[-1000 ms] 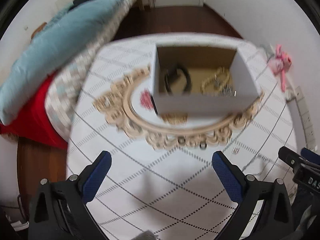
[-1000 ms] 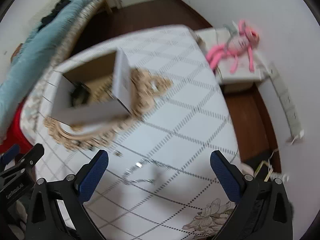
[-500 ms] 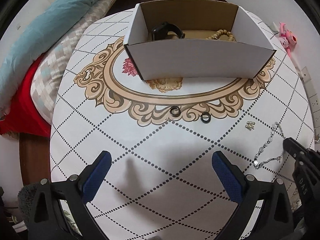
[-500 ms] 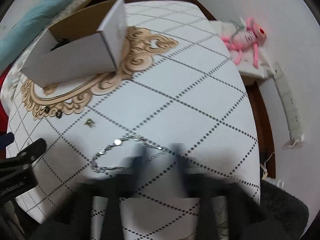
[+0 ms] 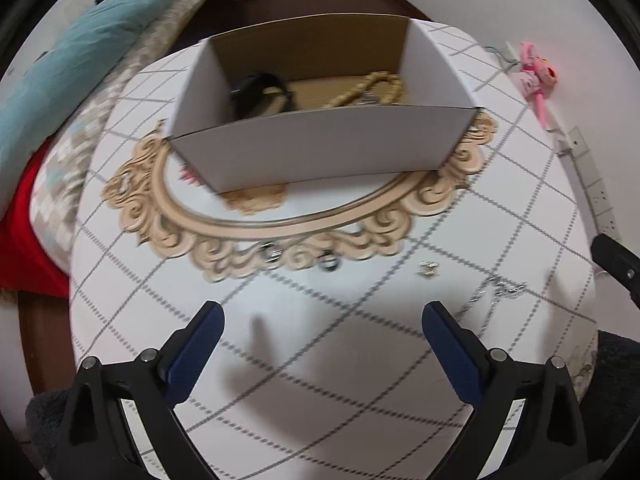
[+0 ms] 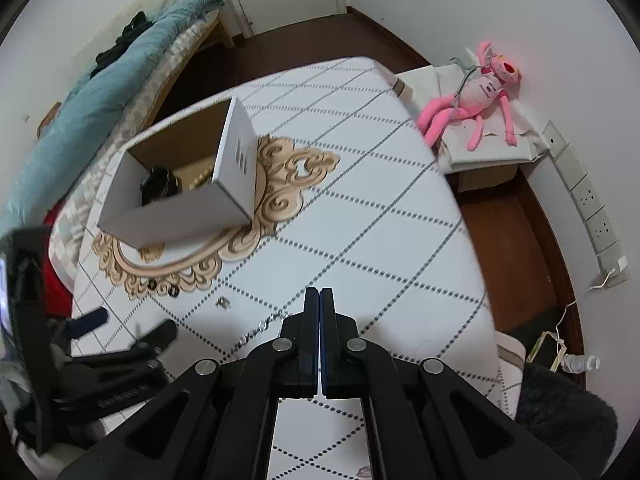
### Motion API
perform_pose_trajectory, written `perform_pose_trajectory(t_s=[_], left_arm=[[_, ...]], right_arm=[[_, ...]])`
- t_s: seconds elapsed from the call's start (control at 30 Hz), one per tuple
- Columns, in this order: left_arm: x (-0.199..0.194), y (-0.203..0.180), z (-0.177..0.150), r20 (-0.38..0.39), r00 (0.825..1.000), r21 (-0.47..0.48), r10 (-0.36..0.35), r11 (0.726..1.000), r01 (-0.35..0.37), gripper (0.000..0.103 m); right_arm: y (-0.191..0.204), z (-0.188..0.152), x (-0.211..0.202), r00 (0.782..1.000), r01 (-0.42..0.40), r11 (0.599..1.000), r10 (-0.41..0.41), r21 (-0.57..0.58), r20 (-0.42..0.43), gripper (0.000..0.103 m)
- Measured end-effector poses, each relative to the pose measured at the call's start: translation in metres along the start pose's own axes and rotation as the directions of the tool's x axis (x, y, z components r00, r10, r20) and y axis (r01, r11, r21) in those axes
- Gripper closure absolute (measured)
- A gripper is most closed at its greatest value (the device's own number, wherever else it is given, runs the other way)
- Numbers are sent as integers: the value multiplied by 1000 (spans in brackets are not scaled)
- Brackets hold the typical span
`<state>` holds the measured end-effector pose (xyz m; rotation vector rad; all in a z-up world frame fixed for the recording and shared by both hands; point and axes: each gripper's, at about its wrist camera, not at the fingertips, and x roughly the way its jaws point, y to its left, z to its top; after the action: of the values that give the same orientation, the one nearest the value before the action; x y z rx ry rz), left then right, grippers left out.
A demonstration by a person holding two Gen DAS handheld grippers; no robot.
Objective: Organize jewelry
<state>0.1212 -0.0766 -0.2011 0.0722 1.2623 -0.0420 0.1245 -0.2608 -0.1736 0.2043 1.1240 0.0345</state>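
An open white box (image 5: 320, 152) (image 6: 192, 204) stands on the patterned table and holds a black bracelet (image 5: 260, 90) and a bead bracelet (image 5: 372, 88). Two dark rings (image 5: 274, 254) (image 5: 330, 266), small earrings (image 5: 427, 269) (image 6: 222, 301) and a silver chain (image 5: 494, 294) (image 6: 260, 326) lie on the table in front of the box. My left gripper (image 5: 322, 330) is open and empty above the near table. My right gripper (image 6: 320, 300) is shut with its tips beside the chain's end; I cannot tell if it pinches the chain.
A bed with a teal blanket (image 6: 104, 92) lies to the left. A pink plush toy (image 6: 480, 92) sits on a low stand at the right. Wall sockets (image 6: 592, 208) and a cable run along the right wall. The table edge (image 6: 476, 264) drops to brown floor.
My right gripper has closed from open and now sits at the chain. Both cameras have drawn back and up from the table. The left gripper stays open.
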Motion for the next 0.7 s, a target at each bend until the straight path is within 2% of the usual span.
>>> perform_pose_trajectory(t_s=[0.13, 0.2, 0.33, 0.4, 0.43, 0.5, 0.6, 0.7], left_arm=[[7, -18, 6, -3, 999, 33, -34, 999, 34, 3], [12, -27, 8, -10, 999, 50, -43, 998, 44, 17], [23, -40, 13, -19, 999, 88, -40, 995, 41, 22], [27, -45, 14, -21, 999, 111, -33, 993, 35, 40], [27, -46, 14, -9, 999, 114, -47, 992, 47, 45], [25, -50, 16, 3, 998, 131, -62, 990, 61, 69], [25, -55, 19, 7, 997, 157, -71, 985, 69, 97], [27, -56, 24, 7, 996, 149, -88, 985, 86, 100]], right_arm=[[-8, 3, 7, 1000, -1, 1000, 2, 21, -20, 103], [-15, 3, 13, 1000, -2, 999, 3, 39, -31, 103], [-26, 1, 16, 999, -2, 997, 5, 78, -42, 103], [-31, 1, 18, 999, 0, 996, 4, 88, -48, 103], [-33, 1, 19, 999, 3, 996, 2, 93, -53, 103], [-38, 2, 22, 998, -2, 994, 9, 108, -63, 103], [-42, 2, 24, 997, -3, 993, 12, 119, -76, 103], [-44, 2, 27, 996, -3, 992, 15, 130, -88, 102]])
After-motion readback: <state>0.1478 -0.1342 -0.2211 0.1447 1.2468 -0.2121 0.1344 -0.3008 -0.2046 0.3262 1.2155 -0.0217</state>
